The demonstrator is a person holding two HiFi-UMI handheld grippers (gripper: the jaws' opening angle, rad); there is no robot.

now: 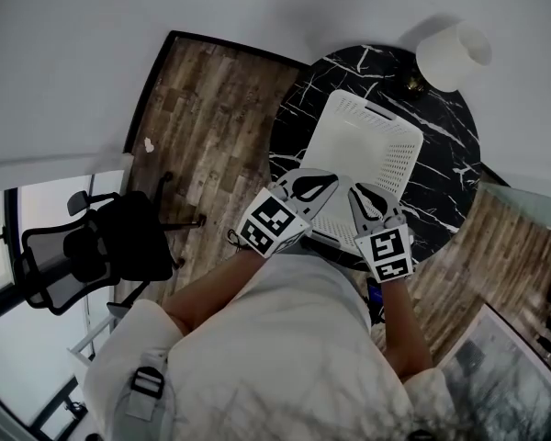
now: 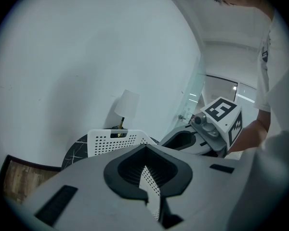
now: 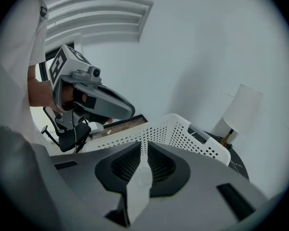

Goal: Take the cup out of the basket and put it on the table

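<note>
A white perforated basket stands on the round black marble table. No cup shows in any view, and the basket's inside is mostly hidden. My left gripper and right gripper hang side by side over the basket's near rim, both shut and holding nothing. In the left gripper view the closed jaws point at the basket, with the right gripper beside them. The right gripper view shows its jaws closed before the basket, and the left gripper is up to the left.
A white table lamp stands at the table's far edge, behind the basket. A black office chair sits on the wood floor to the left. White walls close in behind the table.
</note>
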